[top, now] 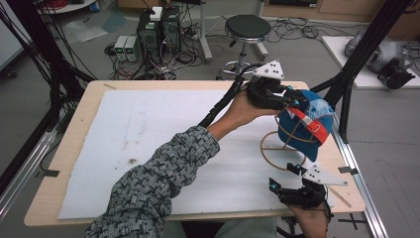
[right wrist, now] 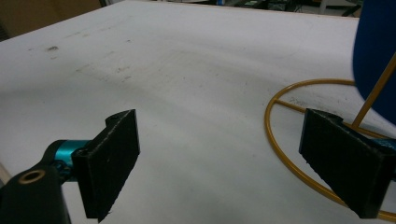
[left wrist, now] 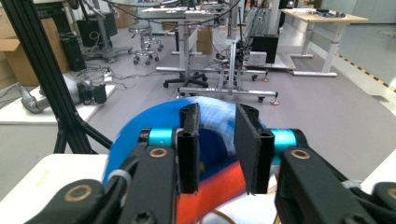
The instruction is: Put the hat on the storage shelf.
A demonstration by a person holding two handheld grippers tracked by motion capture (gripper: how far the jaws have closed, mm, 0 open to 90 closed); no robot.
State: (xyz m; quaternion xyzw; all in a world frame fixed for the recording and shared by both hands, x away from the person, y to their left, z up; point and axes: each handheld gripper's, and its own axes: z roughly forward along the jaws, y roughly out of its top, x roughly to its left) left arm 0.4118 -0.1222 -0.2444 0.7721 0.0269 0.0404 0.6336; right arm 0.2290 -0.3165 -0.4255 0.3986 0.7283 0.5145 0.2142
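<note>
Evidently the job centres on the blue cap, which sits on a thin golden wire stand at the right end of the table, over the white mat. Its red and white back strap faces the person and the near right corner; I cannot make out where the brim points, so the cap's long axis probably runs from that strap away toward the far right.

The left gripper is reached across to the cap's far top side. In the left gripper view its jaws stand a narrow gap apart with blue crown between and beyond them; whether they pinch any cloth I cannot tell.

The right gripper waits near the front edge, jaws spread wide and holding nothing, the stand's ring just ahead.

To do this well, I'd grip the crown squarely and lift straight up off the wire, steadying the ring with the right gripper so the stand doesn't tip.
</note>
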